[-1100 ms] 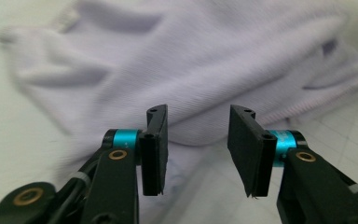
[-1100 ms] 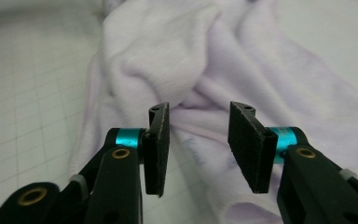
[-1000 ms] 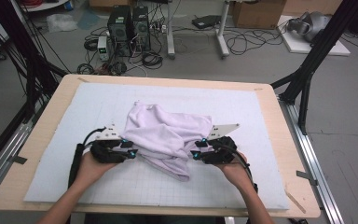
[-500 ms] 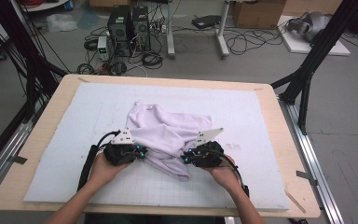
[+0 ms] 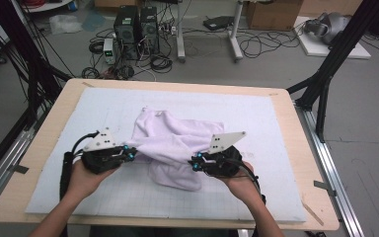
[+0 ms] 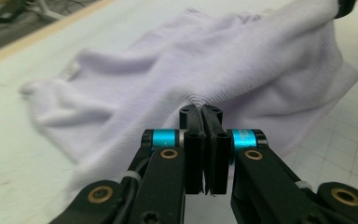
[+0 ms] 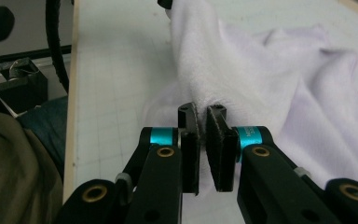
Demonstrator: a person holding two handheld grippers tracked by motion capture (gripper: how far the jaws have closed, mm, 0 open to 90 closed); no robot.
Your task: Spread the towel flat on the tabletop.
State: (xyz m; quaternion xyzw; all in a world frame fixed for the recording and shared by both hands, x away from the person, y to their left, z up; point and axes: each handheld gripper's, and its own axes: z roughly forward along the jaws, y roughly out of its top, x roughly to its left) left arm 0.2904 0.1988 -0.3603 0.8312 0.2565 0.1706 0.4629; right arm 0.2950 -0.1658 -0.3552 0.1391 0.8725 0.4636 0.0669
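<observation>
**Both tongs clamp the crumpled garment and lift its near edge**

A person at the bench (image 5: 39, 197) now has a pale lilac garment (image 5: 177, 143) pinched at two points. The left tongs (image 5: 137, 153) and the right tongs (image 5: 193, 163) stood apart from the fabric a second ago, jaws partly open; both pairs have since closed on a fold of cloth, as the left gripper view (image 6: 204, 112) and right gripper view (image 7: 203, 114) show. The garment lies bunched near the middle of the white mat (image 5: 103, 103), its near edge now raised off the surface between the two grips while the far part rests flat. With both holds apparently secure, the cloth looks ready to be spread or folded.
</observation>
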